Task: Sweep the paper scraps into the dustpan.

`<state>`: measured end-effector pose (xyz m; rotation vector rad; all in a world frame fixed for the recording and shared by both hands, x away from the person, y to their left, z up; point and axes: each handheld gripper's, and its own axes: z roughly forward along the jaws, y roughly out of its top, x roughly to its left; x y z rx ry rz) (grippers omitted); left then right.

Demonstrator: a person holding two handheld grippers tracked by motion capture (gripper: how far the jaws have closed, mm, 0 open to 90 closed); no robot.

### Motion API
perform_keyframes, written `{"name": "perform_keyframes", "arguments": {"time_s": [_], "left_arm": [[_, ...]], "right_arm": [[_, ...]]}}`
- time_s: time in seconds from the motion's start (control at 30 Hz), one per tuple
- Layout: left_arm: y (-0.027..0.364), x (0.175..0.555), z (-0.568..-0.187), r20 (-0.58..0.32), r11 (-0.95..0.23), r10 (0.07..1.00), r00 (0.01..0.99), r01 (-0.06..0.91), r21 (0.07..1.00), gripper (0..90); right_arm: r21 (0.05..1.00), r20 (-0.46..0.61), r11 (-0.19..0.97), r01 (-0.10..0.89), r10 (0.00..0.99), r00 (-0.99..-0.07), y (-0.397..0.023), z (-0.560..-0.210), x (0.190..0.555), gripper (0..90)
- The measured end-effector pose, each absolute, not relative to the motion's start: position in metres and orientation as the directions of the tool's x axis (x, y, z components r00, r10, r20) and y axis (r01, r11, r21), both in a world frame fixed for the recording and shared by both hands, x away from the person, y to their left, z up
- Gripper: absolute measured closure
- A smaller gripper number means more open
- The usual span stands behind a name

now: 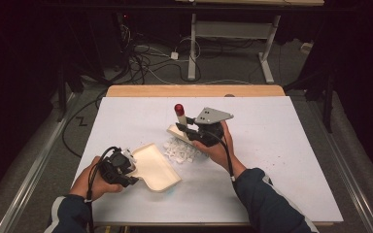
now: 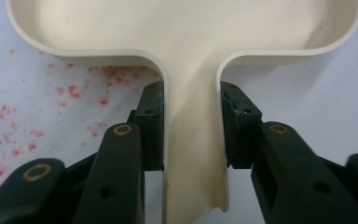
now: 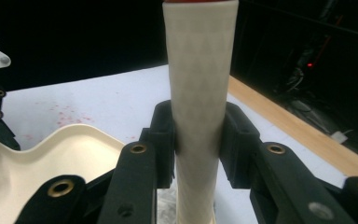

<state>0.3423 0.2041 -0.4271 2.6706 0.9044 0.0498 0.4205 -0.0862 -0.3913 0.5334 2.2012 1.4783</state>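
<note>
Left gripper (image 1: 126, 167): black jaws, brass-ringed pivots, black cable. Right gripper (image 1: 187, 127): black body, grey three-cornered plate on top with screws, black cable. Sleeves (image 1: 267, 201): dark navy, light stripe on left cuff.

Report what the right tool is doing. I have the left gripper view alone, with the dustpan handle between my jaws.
Observer: The right tool is shut on an upright cream brush handle.
Operator: Say what lies off the pan's mouth.
Observer: A pile of white scraps lies on the table beside the far corner of the dustpan.
Operator: Place the brush for me.
Observer: Its head sits at the far edge of that pile, with the red cap on top.
</note>
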Motion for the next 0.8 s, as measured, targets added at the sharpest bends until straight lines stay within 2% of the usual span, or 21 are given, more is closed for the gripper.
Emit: {"name": "perform_keyframes", "arguments": {"time_s": [0.2, 0.33, 0.4, 0.53, 0.8], "left_arm": [[0.201, 0.351, -0.428, -0.079, -0.745, 0.600, 0.796, 0.592, 0.307, 62.8], [0.200, 0.353, -0.429, -0.080, -0.748, 0.599, 0.797, 0.592, 0.300, 62.8], [0.199, 0.354, -0.429, -0.075, -0.747, 0.600, 0.796, 0.592, 0.303, 62.8], [0.198, 0.353, -0.429, -0.072, -0.747, 0.602, 0.795, 0.593, 0.301, 62.7], [0.201, 0.351, -0.429, -0.085, -0.749, 0.604, 0.792, 0.601, 0.279, 62.7]], "right_arm": [[0.927, -0.263, 0.376, -0.006, 0.635, -0.726, -0.089, -0.388, 0.423, 70.6], [0.929, -0.242, 0.370, 0.033, 0.669, -0.703, -0.091, -0.393, 0.435, 70.6], [0.943, -0.199, 0.330, 0.048, 0.671, -0.714, -0.092, -0.395, 0.437, 70.6], [0.935, -0.214, 0.353, 0.030, 0.632, -0.745, -0.084, -0.396, 0.432, 70.5], [0.951, -0.132, 0.306, 0.048, 0.541, -0.831, -0.072, -0.398, 0.420, 70.2]]}}
